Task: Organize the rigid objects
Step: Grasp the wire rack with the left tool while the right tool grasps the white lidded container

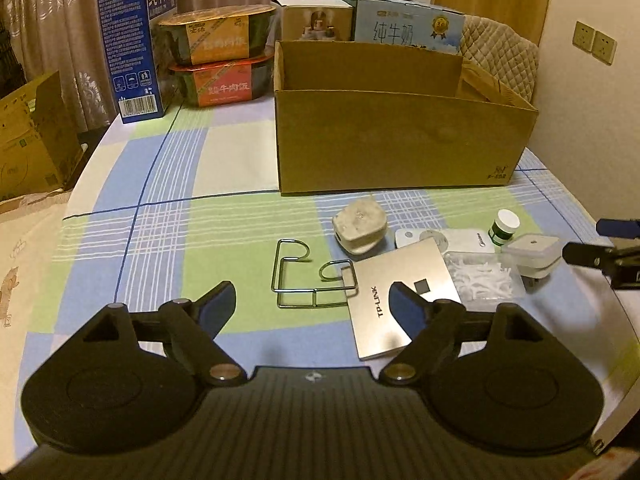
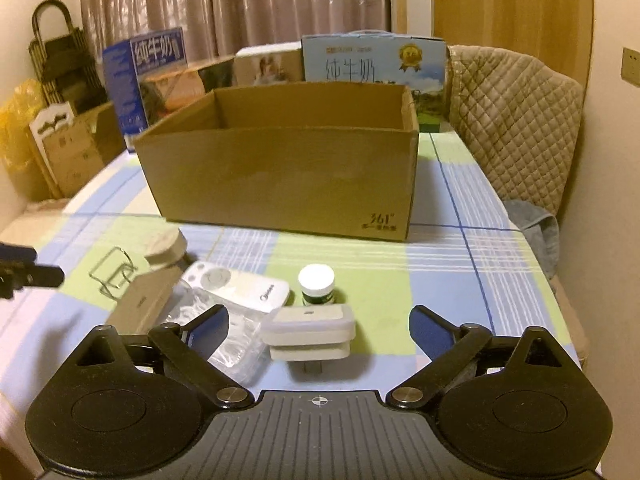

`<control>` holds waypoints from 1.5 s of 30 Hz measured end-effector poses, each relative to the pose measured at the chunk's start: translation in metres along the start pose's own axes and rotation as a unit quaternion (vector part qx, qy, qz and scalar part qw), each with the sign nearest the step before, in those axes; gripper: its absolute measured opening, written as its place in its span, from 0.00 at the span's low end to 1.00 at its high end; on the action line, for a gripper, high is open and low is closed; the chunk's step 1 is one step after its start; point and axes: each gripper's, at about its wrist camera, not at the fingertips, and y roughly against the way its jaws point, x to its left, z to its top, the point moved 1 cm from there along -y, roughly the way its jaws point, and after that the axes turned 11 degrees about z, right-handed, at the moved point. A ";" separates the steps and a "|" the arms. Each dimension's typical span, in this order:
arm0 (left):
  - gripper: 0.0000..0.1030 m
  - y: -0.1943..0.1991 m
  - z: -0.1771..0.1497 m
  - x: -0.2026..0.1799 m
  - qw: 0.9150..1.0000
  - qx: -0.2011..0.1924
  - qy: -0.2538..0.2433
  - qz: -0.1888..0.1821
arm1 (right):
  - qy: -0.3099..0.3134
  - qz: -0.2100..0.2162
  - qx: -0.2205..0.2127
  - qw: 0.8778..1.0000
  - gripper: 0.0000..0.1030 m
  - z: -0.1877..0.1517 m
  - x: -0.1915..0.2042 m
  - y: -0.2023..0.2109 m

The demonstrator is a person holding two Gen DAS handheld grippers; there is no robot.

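2 grippers spread wide above a checked tablecloth (image 1: 168, 160), nothing held

Left gripper (image 1: 314, 300) open over a wire rack (image 1: 304, 276) and silver TP-LINK box (image 1: 400, 300); right gripper (image 2: 320, 322) open around a white plug adapter (image 2: 310, 330); near the table's middle, beside the clutter, an open cardboard box (image 2: 280, 176); green-labelled jar (image 2: 316, 284) just behind the adapter
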 end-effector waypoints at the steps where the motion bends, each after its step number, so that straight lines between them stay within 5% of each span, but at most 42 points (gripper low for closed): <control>1: 0.79 -0.002 0.000 0.000 1.000 0.001 0.001 -0.001 | -0.001 0.000 0.004 1.000 0.91 -0.001 0.000 -0.004; 16: 0.81 -0.029 0.011 -0.011 1.000 0.012 -0.013 -0.001 | -0.008 0.008 0.041 0.999 0.91 -0.002 -0.012 -0.041; 31: 0.82 -0.038 0.012 -0.013 1.000 0.019 -0.020 0.000 | -0.021 0.008 0.070 0.997 0.61 -0.004 -0.018 -0.063; 45: 0.82 -0.052 0.010 0.001 0.999 0.032 -0.024 0.009 | -0.033 -0.012 0.047 0.998 0.60 0.007 -0.017 -0.045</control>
